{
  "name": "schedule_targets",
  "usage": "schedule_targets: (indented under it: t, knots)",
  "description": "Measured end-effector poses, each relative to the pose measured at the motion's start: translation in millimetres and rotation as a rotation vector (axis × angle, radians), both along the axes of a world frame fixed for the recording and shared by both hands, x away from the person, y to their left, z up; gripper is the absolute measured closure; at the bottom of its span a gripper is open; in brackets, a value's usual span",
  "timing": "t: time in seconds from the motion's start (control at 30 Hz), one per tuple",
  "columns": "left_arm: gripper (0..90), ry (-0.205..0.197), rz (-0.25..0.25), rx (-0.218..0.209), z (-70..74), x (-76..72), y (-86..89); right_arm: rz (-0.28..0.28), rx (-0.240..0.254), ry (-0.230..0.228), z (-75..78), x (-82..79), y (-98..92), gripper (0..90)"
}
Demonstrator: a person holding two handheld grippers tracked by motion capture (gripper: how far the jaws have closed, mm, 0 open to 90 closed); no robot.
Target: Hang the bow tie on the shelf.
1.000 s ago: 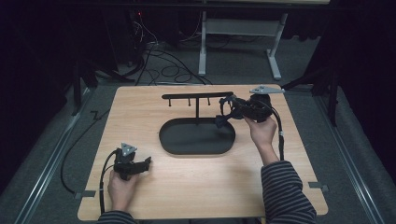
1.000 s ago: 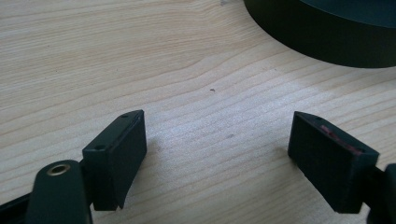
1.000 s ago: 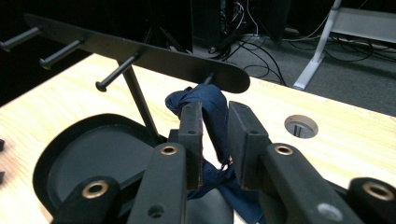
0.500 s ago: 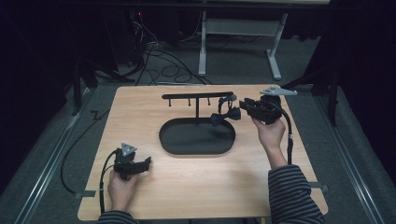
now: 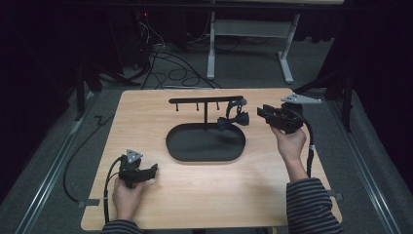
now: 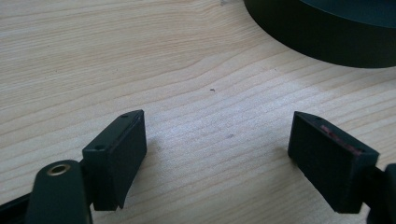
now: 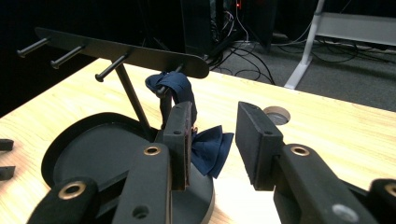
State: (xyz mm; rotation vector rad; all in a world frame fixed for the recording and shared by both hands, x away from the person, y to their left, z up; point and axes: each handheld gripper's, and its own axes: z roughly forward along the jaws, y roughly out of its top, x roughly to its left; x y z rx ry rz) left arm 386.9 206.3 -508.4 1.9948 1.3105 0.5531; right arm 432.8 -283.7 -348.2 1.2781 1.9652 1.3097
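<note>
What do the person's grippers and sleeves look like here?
Both the left gripper and the right gripper are black, with blocky rectangular jaws, a grey three-cornered plate on top and a black trailing cable. The sleeves are dark with thin light stripes.

On the desk (image 5: 195,195), near the middle: an oval tray (image 5: 205,144), with a post rising from its back edge and carrying a peg rail (image 5: 205,100) across the top. Hanging by its strap from the rail's right-end peg, down over the tray's back right rim: a bow tie (image 5: 233,120). Just right of the bow tie, level with it, apart from it: the right tool (image 5: 265,113). Well left and nearer the front edge, before the tray's left end: the left tool (image 5: 153,170), resting low over bare desk. Behind the desk, on the floor: cables (image 5: 165,63) and a stand's legs (image 5: 287,68).
</note>
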Motion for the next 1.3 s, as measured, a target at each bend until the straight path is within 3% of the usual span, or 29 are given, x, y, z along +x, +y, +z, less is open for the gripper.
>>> schedule_targets:
  t: [0.83,1.3]
  knots:
    - [19.8,0.0,0.0,-0.001,0.0,0.0,0.0,-0.022,0.066,-0.009,-0.6,-25.8,-27.1,60.2]
    - [19.8,0.0,0.0,-0.001,0.0,0.0,0.0,-0.038,0.076,-0.017,-2.6,-42.0,-39.0,59.0]
